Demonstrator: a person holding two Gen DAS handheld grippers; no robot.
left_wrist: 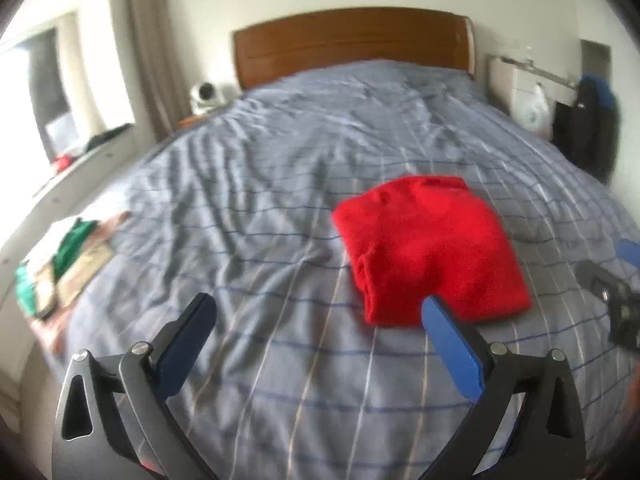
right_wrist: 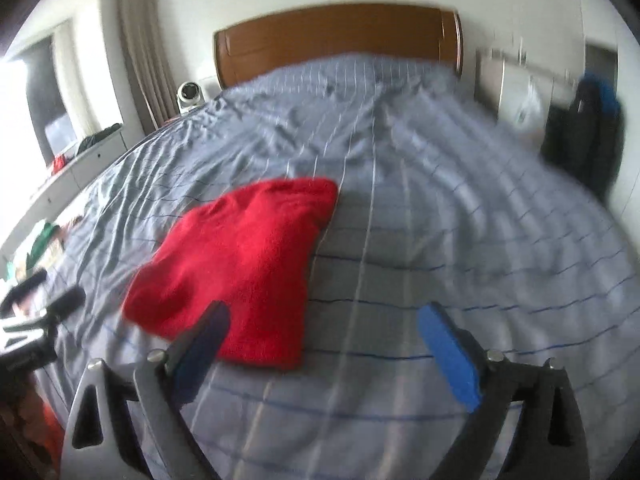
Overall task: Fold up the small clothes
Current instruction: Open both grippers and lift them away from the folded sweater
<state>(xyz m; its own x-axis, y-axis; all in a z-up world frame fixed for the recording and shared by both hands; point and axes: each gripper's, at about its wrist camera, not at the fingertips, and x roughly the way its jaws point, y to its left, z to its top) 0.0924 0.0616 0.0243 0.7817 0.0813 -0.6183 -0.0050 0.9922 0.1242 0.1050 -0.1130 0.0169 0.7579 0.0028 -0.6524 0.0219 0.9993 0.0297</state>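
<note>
A red garment (left_wrist: 432, 248) lies folded into a compact block on the blue-grey striped bed cover (left_wrist: 260, 208). It also shows in the right wrist view (right_wrist: 240, 264). My left gripper (left_wrist: 318, 304) is open and empty, held above the bed just short of the garment's near edge. My right gripper (right_wrist: 324, 312) is open and empty, held above the bed to the right of the garment. The right gripper also shows at the right edge of the left wrist view (left_wrist: 616, 276), and the left gripper at the left edge of the right wrist view (right_wrist: 36, 312).
A pile of green and beige clothes (left_wrist: 52, 268) lies at the bed's left edge. A wooden headboard (left_wrist: 352, 40) stands at the far end. A white fan (left_wrist: 206, 96) sits by the curtain. A dark bag (left_wrist: 588, 128) hangs at the right.
</note>
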